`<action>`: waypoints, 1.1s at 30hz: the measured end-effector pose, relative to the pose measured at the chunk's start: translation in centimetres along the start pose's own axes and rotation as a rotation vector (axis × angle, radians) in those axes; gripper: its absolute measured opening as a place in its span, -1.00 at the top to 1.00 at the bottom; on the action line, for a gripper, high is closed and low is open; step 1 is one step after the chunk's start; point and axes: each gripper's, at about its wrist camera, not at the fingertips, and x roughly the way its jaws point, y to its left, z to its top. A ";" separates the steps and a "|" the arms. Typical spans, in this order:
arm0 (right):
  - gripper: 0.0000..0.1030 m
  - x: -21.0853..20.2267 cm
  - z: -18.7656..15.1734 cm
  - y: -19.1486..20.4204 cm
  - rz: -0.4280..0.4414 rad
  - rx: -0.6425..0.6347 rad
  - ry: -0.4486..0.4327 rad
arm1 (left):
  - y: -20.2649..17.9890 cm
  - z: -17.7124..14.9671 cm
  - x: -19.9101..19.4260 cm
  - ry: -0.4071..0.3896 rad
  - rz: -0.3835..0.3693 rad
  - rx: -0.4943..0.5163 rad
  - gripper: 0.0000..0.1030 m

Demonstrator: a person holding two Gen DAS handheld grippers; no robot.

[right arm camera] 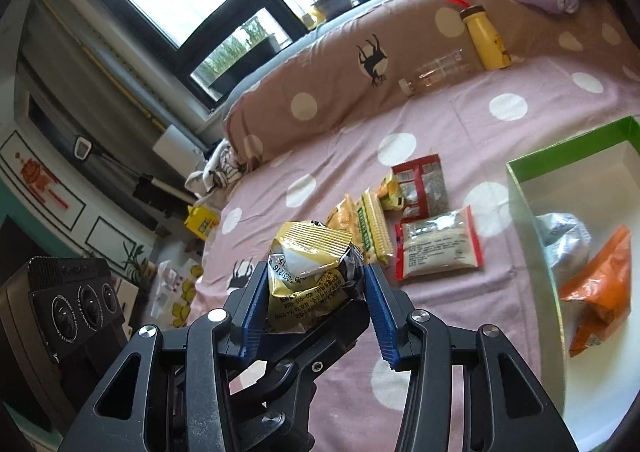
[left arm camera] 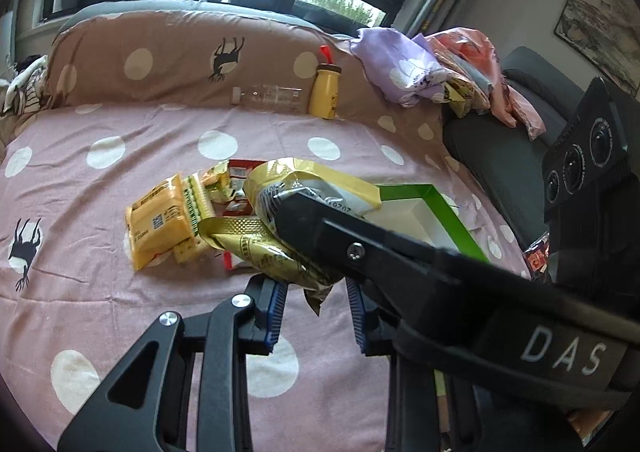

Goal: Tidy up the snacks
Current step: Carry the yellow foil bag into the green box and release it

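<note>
Crinkled gold foil snack packet (right arm camera: pixel 308 252) hangs above a bed, clamped between the blue ribbed pads of the right gripper (right arm camera: pixel 316 276), whose jaws press its creased sides from both flanks. The left gripper (left arm camera: pixel 316 292) sits just beneath, jaws drawn in to their narrowest around the packet's dangling bottom corner; whether those pads actually pinch the foil cannot be told. Below lies a soft pink sheet (right arm camera: pixel 440 123) with white dots, strewn with flat snacks: a glossy yellow wafer pack (left arm camera: pixel 160 223) and a clear sachet (right arm camera: pixel 438 244) edged in red. Beside them stands a shallow cardboard box (right arm camera: pixel 568 155) with a green rim and white floor, holding a puffy orange bag (right arm camera: pixel 596 292) and a silver one (right arm camera: pixel 564 236).
</note>
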 end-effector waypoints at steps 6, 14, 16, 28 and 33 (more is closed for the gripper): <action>0.04 -4.7 0.9 -2.6 -0.045 0.042 -0.129 | -5.2 1.3 1.4 0.000 -0.080 0.123 0.47; 0.04 -7.8 1.4 -7.6 -0.152 0.157 -0.196 | -9.2 1.2 5.7 0.068 -0.189 0.176 0.48; 0.04 -7.8 1.4 -8.7 -0.165 0.185 -0.194 | -9.5 1.1 6.8 0.089 -0.214 0.170 0.49; 0.04 -7.4 1.1 -13.4 -0.297 0.304 -0.126 | -11.2 -0.9 11.1 0.202 -0.296 0.143 0.49; 0.04 -6.4 0.8 -14.4 -0.346 0.332 -0.080 | -11.0 -1.6 12.4 0.245 -0.293 0.114 0.50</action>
